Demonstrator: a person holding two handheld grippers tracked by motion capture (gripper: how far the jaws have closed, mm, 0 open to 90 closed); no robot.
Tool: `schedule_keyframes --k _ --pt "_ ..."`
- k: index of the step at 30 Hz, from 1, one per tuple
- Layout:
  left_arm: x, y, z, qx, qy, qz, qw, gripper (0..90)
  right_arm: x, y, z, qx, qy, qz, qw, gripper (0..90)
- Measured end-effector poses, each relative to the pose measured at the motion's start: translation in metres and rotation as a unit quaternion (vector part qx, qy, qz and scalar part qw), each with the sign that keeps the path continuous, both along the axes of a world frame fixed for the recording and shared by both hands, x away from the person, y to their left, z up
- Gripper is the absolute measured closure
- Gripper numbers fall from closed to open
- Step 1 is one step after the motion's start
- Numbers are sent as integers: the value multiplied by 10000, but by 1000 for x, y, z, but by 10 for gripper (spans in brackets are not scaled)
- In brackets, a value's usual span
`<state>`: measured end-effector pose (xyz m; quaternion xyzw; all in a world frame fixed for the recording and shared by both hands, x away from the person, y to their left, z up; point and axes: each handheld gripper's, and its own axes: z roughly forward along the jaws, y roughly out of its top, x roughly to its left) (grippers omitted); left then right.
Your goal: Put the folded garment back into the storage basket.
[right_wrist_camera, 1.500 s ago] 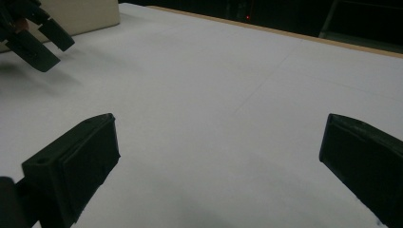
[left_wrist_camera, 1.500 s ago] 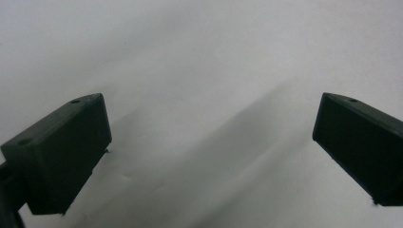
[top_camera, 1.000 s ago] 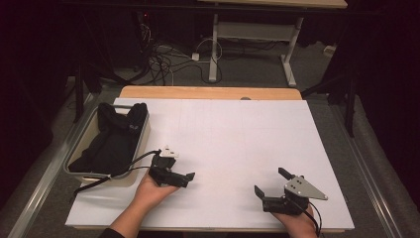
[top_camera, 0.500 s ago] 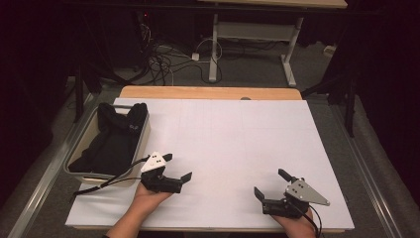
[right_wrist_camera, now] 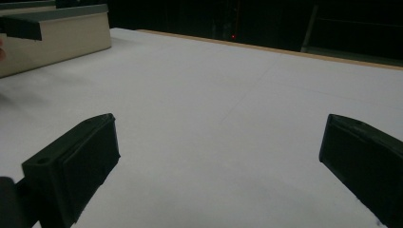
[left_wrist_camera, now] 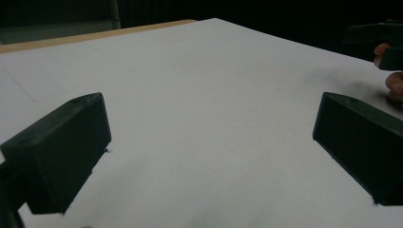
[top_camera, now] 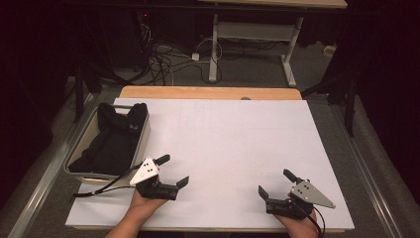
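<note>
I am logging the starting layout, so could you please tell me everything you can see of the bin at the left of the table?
The bin is a shallow, rectangular tray with pale beige walls and a greyish rim, plastic by the look of it. It sits upright on the left edge of the white table, its long side running away from the person. A crumpled black garment fills it and rises over the far rim. The left gripper is just beside its near right corner, fingers open, apparently not touching it.
</note>
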<state>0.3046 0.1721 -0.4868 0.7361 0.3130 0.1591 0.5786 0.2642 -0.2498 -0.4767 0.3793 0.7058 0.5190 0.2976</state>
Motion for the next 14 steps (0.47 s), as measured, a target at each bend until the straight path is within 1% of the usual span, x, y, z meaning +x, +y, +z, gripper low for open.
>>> schedule_keyframes --k 2,5,14 --pt "0 0 0 -19 -15 -19 10000 0 -2 0 0 -5 -32 33 10000 0" --pt "1 0 0 -13 54 -29 10000 0 -4 -1 0 12 -43 54 10000 0" --pt "4 -1 -1 -46 100 -7 9999 0 -10 -7 1 75 -89 46 9999 0"
